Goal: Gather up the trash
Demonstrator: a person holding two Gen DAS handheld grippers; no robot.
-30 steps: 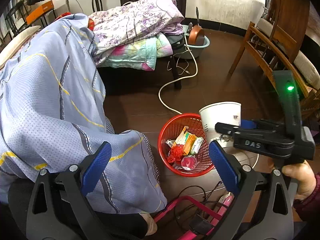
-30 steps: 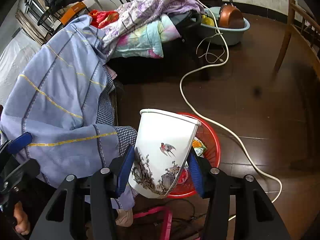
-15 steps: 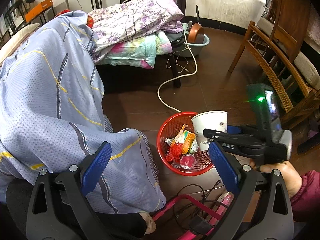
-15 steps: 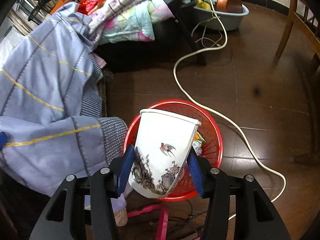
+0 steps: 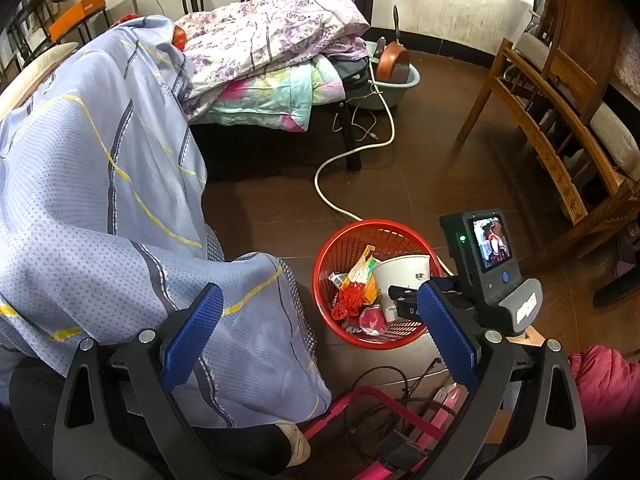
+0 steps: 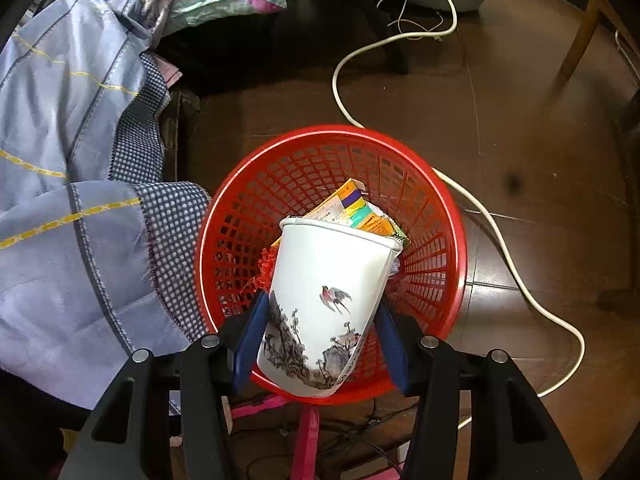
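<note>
Gripping paper cup (image 6: 328, 300), right claw (image 6: 320, 344) above red basket (image 6: 448, 216).

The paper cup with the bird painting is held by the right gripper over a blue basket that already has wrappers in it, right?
Not quite: the basket is red, not blue, as the right wrist view shows. The rest holds: the right gripper holds the paper cup over it, with wrappers already inside.

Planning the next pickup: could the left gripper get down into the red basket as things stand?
Probably not cleanly: the right gripper holds the paper cup over the red basket, blocking much of its mouth. The left gripper is open.
</note>
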